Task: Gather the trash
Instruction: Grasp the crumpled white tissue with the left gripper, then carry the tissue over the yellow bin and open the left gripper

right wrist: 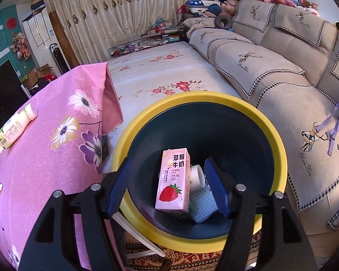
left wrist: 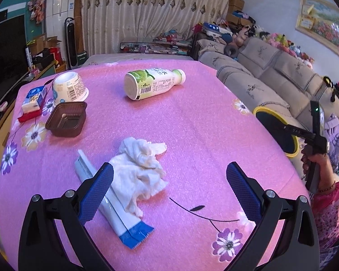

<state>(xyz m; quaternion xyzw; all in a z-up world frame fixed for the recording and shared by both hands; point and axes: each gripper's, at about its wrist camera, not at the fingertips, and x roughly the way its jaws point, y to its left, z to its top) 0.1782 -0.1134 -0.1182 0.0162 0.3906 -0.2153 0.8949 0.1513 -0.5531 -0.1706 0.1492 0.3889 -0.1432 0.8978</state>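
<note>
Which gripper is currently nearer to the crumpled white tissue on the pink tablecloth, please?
Left. The left gripper hangs open just over the crumpled tissue, its left finger beside it. The right gripper is off the table, open above the yellow-rimmed bin.

You have in front of you a table covered with a pink flowered cloth [left wrist: 192, 122], and on it a white bottle [left wrist: 153, 85] lies on its side at the far middle. At the far left you see a white cup [left wrist: 69, 89] standing upside down, a small blue and white box [left wrist: 34, 98] beside it on something flat and red, and a brown plastic tray [left wrist: 66, 118] just in front of the cup. Near you a crumpled white tissue [left wrist: 140, 169] lies partly over a long white and blue wrapper [left wrist: 115, 205].
</note>
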